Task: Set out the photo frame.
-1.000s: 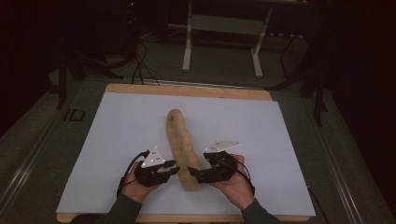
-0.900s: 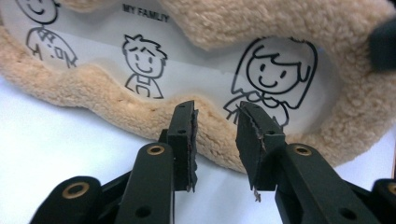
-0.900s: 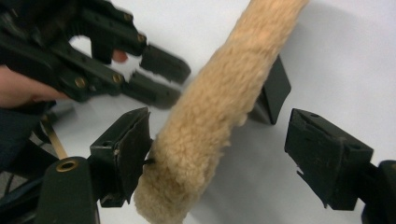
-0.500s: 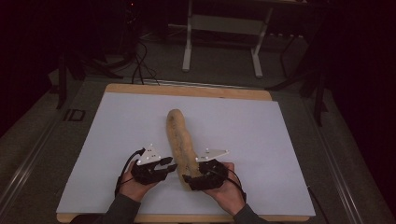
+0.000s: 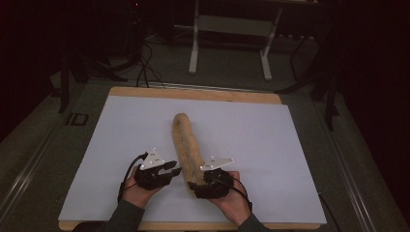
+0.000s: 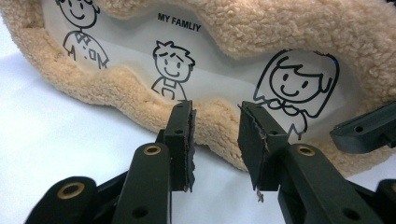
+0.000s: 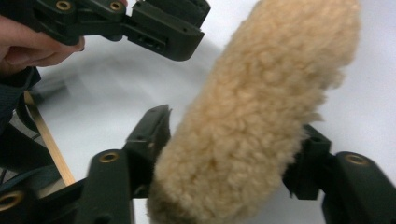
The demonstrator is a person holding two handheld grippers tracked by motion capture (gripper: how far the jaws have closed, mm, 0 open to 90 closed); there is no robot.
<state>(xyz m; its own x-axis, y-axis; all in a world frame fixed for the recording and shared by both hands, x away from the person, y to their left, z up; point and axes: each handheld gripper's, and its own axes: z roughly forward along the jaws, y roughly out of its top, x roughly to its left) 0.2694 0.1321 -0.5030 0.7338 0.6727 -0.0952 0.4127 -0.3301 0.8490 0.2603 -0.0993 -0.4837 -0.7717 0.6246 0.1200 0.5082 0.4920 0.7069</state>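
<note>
Jaws of our right gripper [image 7: 224, 154] have just been closing around the near end of the fleecy pouch [image 5: 187, 145] lying mid-surface [image 5: 270, 145] — a grip looks imminent — while our left gripper [image 6: 215, 135] waits half-open beside it.

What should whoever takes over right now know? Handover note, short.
Right gripper: jaws astride the near end of the fleece pouch, just been closing; a firm pinch can't be confirmed.
Left gripper: open, facing the pouch's side with the cartoon window, not touching.
Pouch lies lengthwise on the white mat, mid-table.
Done: both grippers brought to the near end.
Left: likely finish the right grip, then grasp with the left.
</note>
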